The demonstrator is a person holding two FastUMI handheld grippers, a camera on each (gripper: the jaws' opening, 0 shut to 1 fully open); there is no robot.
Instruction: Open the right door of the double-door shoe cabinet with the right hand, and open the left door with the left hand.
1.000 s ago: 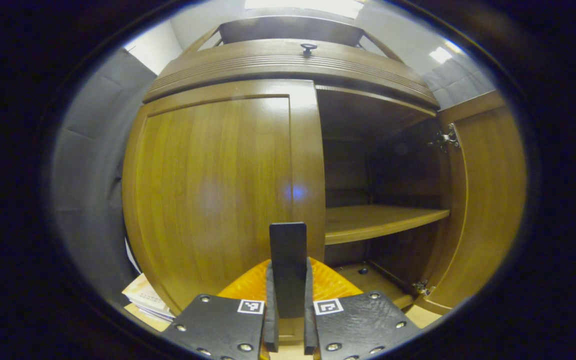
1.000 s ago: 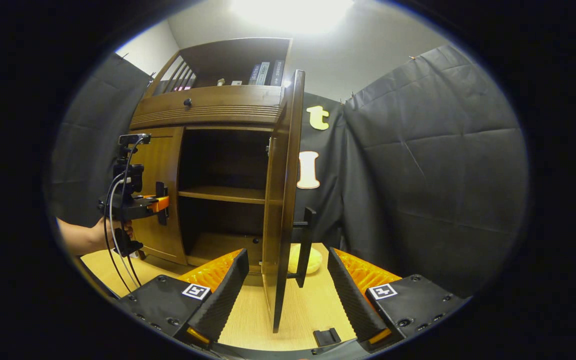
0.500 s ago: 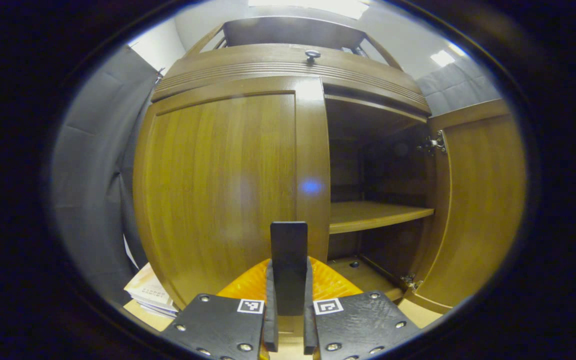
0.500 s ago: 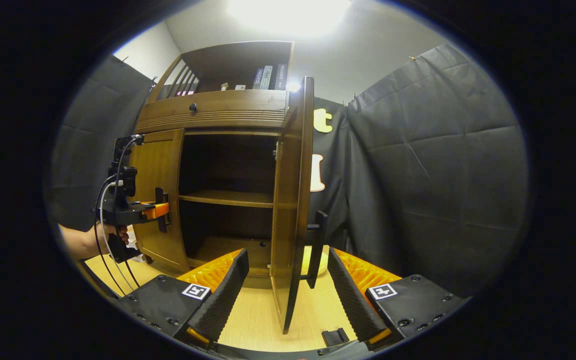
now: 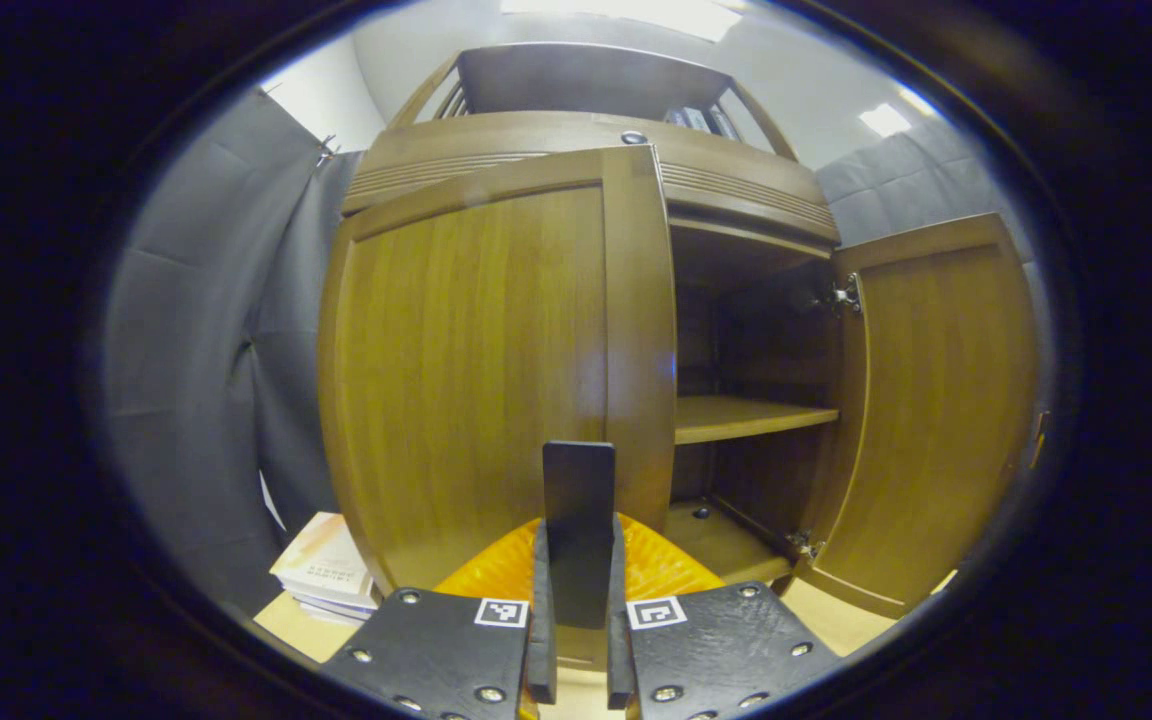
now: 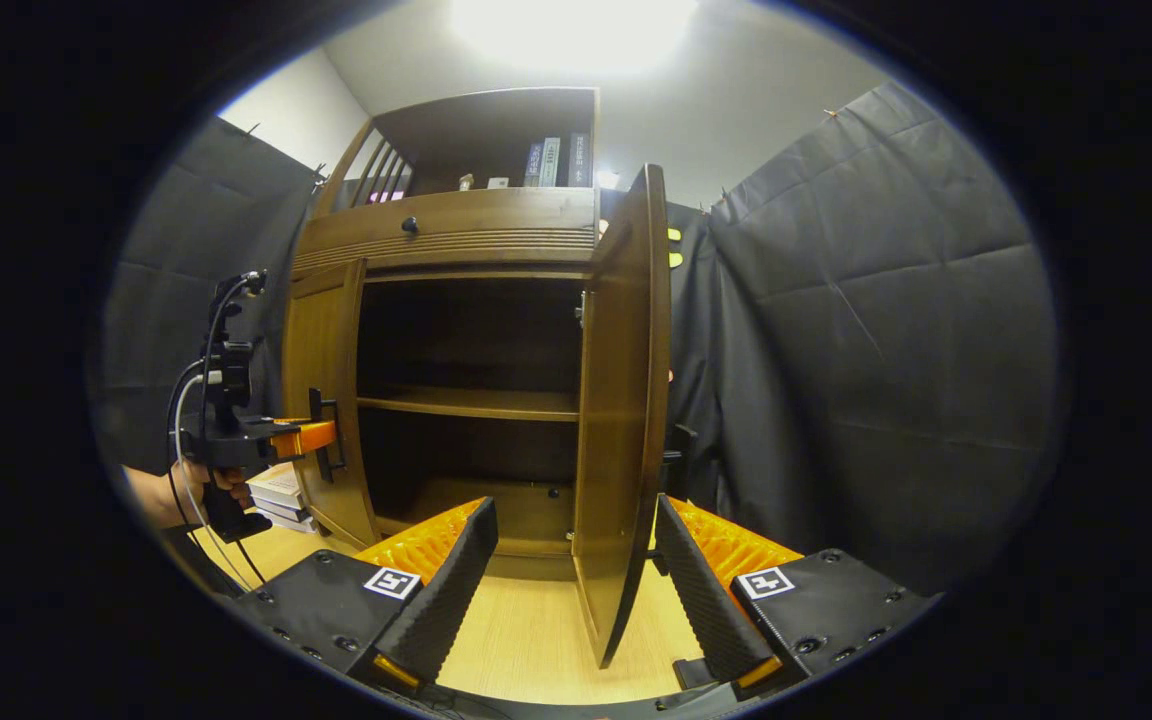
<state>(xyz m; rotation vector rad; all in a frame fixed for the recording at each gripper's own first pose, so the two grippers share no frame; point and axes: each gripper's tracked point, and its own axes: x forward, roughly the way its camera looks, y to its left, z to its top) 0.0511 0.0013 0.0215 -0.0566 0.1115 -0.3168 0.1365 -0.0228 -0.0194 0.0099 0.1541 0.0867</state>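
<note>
The wooden shoe cabinet stands ahead with both doors off their frame. In the left gripper view, the left door is swung slightly outward. My left gripper is shut on its black vertical handle. The right door stands wide open, baring a dark inside with one shelf. In the right gripper view, my right gripper is open and holds nothing. The right door's edge stands ahead between its fingers, apart from them. A hand holds the left gripper at the left door.
A stack of books lies on the light wooden surface left of the cabinet. More books stand in the cabinet's top shelf above a drawer knob. Black cloth walls close in on both sides.
The left door has swung outward a little with my left gripper on its handle. The right door has swung wider open. My right gripper stays open.
</note>
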